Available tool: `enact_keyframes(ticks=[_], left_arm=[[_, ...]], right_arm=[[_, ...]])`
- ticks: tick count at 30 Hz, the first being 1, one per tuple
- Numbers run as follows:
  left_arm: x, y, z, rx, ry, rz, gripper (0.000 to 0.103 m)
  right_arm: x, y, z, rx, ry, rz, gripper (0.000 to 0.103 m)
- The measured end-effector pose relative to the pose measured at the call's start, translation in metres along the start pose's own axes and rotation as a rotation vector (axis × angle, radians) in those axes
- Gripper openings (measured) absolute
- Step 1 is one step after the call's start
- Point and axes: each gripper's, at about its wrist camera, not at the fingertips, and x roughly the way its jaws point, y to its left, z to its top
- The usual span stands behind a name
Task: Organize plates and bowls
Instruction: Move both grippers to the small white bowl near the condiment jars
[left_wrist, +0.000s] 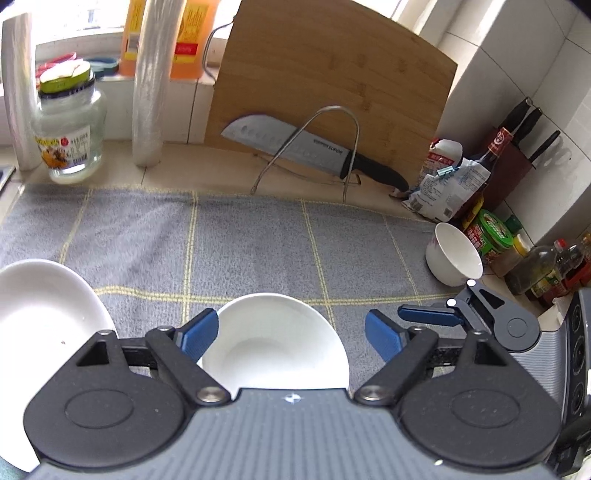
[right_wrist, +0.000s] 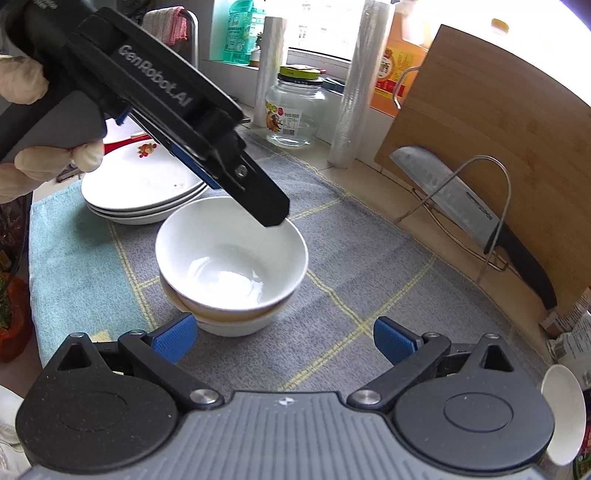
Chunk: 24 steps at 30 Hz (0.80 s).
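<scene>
Right wrist view: stacked bowls (right_wrist: 231, 269) mid-mat, straight ahead of open, empty right claw (right_wrist: 282, 341). Left claw (right_wrist: 273, 218) open over top bowl's far rim. Lone bowl (left_wrist: 455, 254) at mat's right edge.

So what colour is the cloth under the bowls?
Grey cloth with thin yellow grid lines; clearest in the left wrist view.

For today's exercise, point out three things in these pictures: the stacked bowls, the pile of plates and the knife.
Stacked bowls (right_wrist: 229, 273): right wrist view, inside of the top bowl.
Plates (right_wrist: 144, 181): right wrist view, face of the top plate.
Knife (left_wrist: 280, 138): left wrist view, middle of the blade.
</scene>
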Motion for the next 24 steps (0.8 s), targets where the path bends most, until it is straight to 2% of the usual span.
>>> enact_keyframes(ticks=[4,5,7,9,18,24], left_arm=[[-0.003,-0.033,-0.006,0.098,-0.099,0.05,0.092],[-0.001,-0.04,-0.007,0.11,-0.114,0.047,0.093],[0.004,-0.053,-0.009,0.124,-0.14,0.028,0.101],[0.011,-0.067,-0.011,0.143,-0.156,0.016,0.101],[0.051,-0.118,-0.017,0.224,-0.114,0.002,0.101],[0.078,-0.149,-0.018,0.278,-0.084,-0.037,0.101]], right_arm=[[-0.012,-0.021,-0.015,0.07,0.004,-0.057,0.103],[-0.014,-0.028,-0.02,0.09,0.008,-0.072,0.103],[-0.02,-0.043,-0.032,0.136,0.015,-0.109,0.103],[-0.026,-0.057,-0.044,0.173,0.023,-0.142,0.103],[-0.052,-0.117,-0.1,0.277,0.072,-0.278,0.103],[-0.069,-0.155,-0.131,0.286,0.095,-0.331,0.103]])
